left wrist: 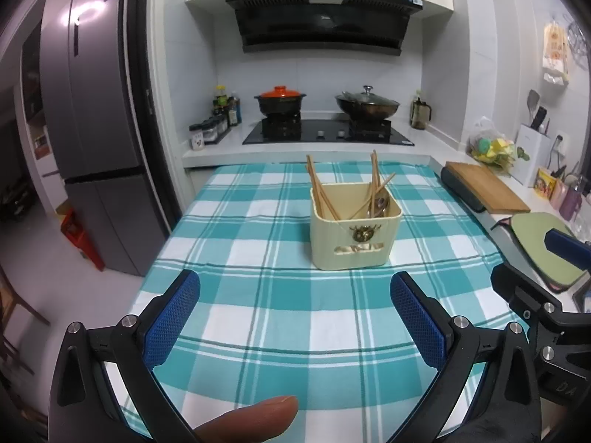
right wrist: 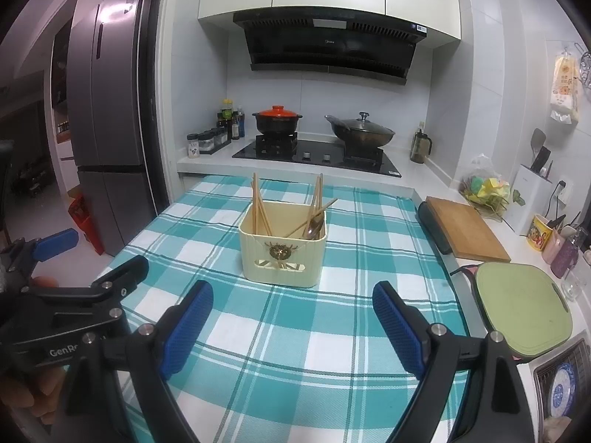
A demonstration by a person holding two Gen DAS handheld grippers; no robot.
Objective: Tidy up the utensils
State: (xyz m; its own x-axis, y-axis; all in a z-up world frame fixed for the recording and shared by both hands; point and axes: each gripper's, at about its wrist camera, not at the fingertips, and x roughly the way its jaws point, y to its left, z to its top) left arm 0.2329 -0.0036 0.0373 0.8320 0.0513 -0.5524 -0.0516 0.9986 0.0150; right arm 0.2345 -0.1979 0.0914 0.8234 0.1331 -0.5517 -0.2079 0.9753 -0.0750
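Reading "GenRo" (rest cut off) on left gripper (right wrist: 107,262) body. Cream utensil holder (left wrist: 356,230) standing upright mid-way along teal checked tablecloth (left wrist: 258,295), bearing gold crest, holding wooden chopsticks (left wrist: 321,192) and metal spoon (right wrist: 314,227). Hovering apart: left gripper and right gripper (right wrist: 291,328), fingers spread wide, gripping nothing.

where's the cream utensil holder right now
The cream utensil holder stands upright on the checked tablecloth, toward its far middle in both wrist views, ahead of both open tongs, with chopsticks and a spoon inside and the stove behind.
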